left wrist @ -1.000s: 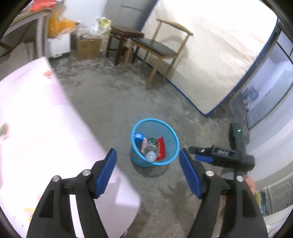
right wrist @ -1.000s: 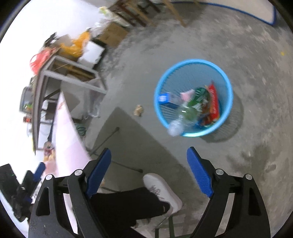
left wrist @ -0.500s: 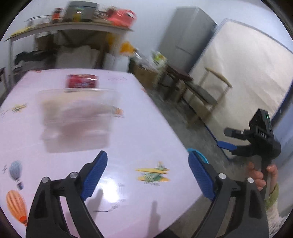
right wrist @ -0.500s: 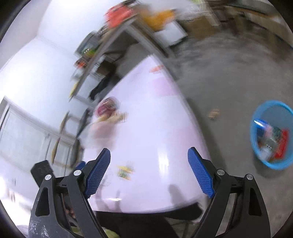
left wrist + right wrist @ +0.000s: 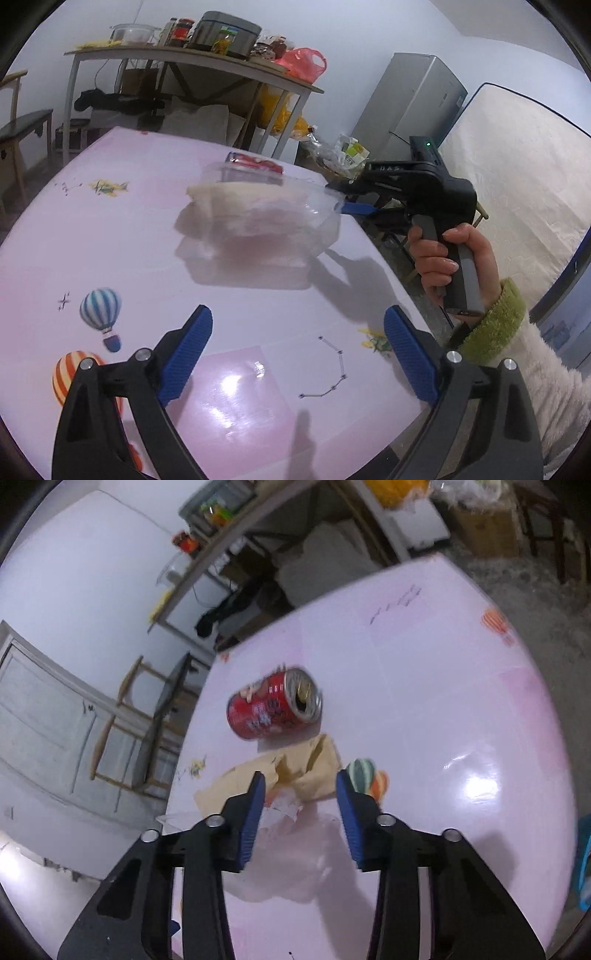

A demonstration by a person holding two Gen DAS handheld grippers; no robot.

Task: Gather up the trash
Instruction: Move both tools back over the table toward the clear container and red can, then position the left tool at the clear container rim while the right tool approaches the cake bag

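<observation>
Both wrist views now look across the pink table (image 5: 122,236) instead of down at the floor bin seen a second ago; that bin already held a bottle and wrappers, so this reads as a return trip for the next load. Left gripper (image 5: 295,354) hangs over the near table edge, jaws spread wide, nothing between them. Right gripper (image 5: 300,808) has come in from the table's right side and its jaws are closing; from the left view its blue tip sits at the rim of the clear tray (image 5: 266,221), and from its own view the tray's crumpled plastic and a brown paper bag (image 5: 295,771) lie between the fingers, though pads do not yet clearly press on either. Remaining trash: the tray with the paper in it mid-table, and a red can (image 5: 273,710) on its side just beyond, opening toward the right camera, apart from the bag. Judgement: tray grab is under way; can comes next. Room: table bare around the pile, open on the near side for the left gripper. Tray sits near the right edge, so a nudge could push it off. Clutter beyond the table is well apart.
</observation>
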